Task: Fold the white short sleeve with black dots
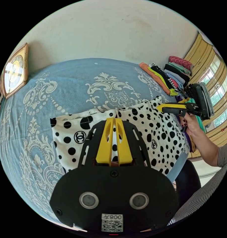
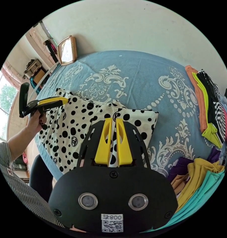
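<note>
1. The white short sleeve with black dots (image 1: 148,133) lies on the bed's blue patterned blanket (image 1: 76,81), near the person's edge, with part of it hanging over that edge
2. In the left gripper view the left gripper (image 1: 115,121) has its yellow jaws drawn narrow over a ridge of dotted cloth; a strip of fabric shows between them, so I judge it pinched
3. In the right gripper view the right gripper (image 2: 113,121) stands the same way, jaws close with dotted cloth between them, seemingly clamped on the shirt's far portion (image 2: 133,119)
4. The step in hand looks like carrying a held fold across the garment; both grips should travel level and together so that the crease runs straight
5. Keep the cloth taut between the two grippers, since slack would let the hanging part drag and skew the fold
6. Lay the edge down square to the panel beneath before letting go
7. Keep clear of the stack of folded clothes (image 2: 210,109) and the loose coloured garments (image 2: 200,178) beside the shirt
</note>
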